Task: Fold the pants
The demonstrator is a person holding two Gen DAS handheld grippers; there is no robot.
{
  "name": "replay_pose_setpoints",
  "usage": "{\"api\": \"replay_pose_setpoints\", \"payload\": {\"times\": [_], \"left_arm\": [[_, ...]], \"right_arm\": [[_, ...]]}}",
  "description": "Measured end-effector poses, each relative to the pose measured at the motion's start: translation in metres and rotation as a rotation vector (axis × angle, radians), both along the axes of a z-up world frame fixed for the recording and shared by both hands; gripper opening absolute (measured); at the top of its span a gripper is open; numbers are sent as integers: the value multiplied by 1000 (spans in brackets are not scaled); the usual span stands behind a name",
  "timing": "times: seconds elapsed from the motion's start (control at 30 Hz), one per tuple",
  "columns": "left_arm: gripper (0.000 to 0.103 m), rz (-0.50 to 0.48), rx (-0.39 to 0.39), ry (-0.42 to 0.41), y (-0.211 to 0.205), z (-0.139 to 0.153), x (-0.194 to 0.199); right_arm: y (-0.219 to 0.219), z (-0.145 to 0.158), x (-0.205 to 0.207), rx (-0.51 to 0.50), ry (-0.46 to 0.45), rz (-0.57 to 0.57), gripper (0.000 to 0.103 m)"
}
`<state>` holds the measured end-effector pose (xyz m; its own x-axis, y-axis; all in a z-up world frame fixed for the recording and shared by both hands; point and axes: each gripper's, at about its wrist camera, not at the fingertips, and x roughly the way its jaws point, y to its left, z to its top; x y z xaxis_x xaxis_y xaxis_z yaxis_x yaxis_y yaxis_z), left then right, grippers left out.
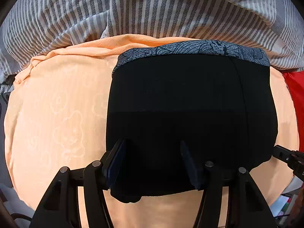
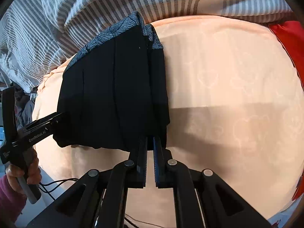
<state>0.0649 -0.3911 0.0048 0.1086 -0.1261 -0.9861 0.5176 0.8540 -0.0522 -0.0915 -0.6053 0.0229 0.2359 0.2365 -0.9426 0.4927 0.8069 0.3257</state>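
Folded black pants (image 1: pixel 190 114) on peach sheet (image 1: pixel 57 104), left gripper (image 1: pixel 153 163) spread wide, right gripper (image 2: pixel 150 142) pinching pants' near edge

Bed under a peach cloth, with folded pants on it

A pale peach-orange sheet (image 1: pixel 57 104) printed with faint bear outlines covers the bed. On it lie folded black pants (image 1: pixel 190 104) with a blue patterned band at their far edge. A rumpled grey-and-white striped blanket (image 1: pixel 133 9) is heaped along the far side, overlapping the sheet's far edge, and a red cloth (image 1: pixel 295 95) shows at the right edge.
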Motion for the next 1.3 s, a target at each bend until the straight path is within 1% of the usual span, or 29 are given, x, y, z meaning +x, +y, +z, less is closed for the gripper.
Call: {"api": "replay_pose_setpoints", "payload": {"times": [0.07, 0.1, 0.13, 0.17, 0.23, 0.33, 0.4, 0.43, 0.47, 0.5, 0.7, 0.83, 0.93, 1.13, 1.3], "left_arm": [[61, 2, 2, -2, 0, 0, 0], [67, 5, 7, -5, -1, 0, 0], [79, 8, 12, -6, 0, 0, 0], [83, 15, 23, -6, 0, 0, 0], [84, 39, 19, 10, 4, -1, 2], [84, 39, 25, 12, 7, 4, 1], [84, 27, 34, 2, 9, 9, -3], [84, 23, 37, -2, 11, 12, -5], [84, 23, 38, -3, 13, 15, -7], [84, 27, 36, 3, 17, 18, -8], [84, 84, 23, 49, 45, 26, -9], [84, 108, 41, 53, 62, 26, -7], [84, 125, 48, 60, 70, 24, -3], [84, 139, 49, 71, 75, 20, -1], [84, 160, 50, 85, 80, 15, 2]], "right_arm": [[0, -1, 1, -7, 5, 2, 7], [1, -1, 2, -8, 6, 3, 7], [1, -2, 2, -7, 7, 2, 7], [1, -3, 3, -4, 9, 0, 7], [1, -3, 1, 6, 16, -10, 7], [4, -4, 0, 10, 41, -2, 8], [3, -4, -1, 11, 63, 1, 17], [3, -3, -4, 12, 75, -2, 29], [3, -2, -6, 8, 83, -10, 44], [2, 1, -8, 2, 86, -20, 55], [-10, 19, -9, -17, 78, -97, 79], [-11, 21, -4, -12, 80, -131, 80], [-6, 22, 1, -10, 85, -130, 80], [6, 18, 6, -12, 102, -124, 80], [4, 13, 5, -2, 121, -141, 80]]}}
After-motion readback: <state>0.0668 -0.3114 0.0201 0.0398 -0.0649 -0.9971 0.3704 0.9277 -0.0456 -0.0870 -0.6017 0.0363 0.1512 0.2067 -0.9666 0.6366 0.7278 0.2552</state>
